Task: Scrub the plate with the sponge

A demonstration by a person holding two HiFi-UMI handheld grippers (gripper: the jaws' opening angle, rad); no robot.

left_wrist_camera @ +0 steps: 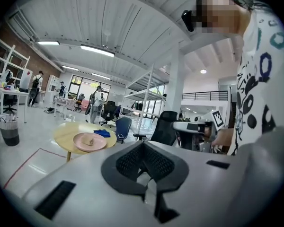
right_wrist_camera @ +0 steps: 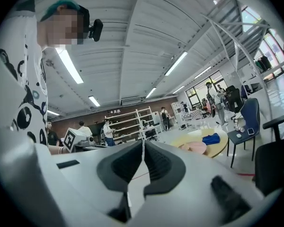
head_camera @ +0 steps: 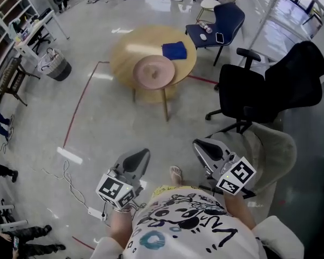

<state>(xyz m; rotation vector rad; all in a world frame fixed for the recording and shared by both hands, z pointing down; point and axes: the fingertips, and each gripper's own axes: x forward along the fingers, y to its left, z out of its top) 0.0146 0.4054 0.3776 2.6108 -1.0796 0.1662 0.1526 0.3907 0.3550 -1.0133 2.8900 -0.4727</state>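
A person stands on a polished grey floor, well apart from a round wooden table (head_camera: 124,58) at the far centre.

At near left, the left gripper (head_camera: 141,157) has its claw pressed together on nothing. Far ahead, a pink plate (head_camera: 154,72) sits at the table's near edge. The left gripper view shows a small tan lump (left_wrist_camera: 88,139) on the plate, probably the sponge, though it is too small to be sure. Just beyond the plate, to its right, lies a folded blue cloth (head_camera: 174,50).

At near right, the right gripper (head_camera: 204,149) also has its claw pressed together and is empty. A black office chair (head_camera: 281,85) stands to the right of the table.

Scrubbing has not begun. To do this step well, the person would likely first walk up to the table. One claw should be spread before reaching, then pinch the sponge squarely. The other gripper could steady the plate's rim, so the plate does not slide off the near edge.
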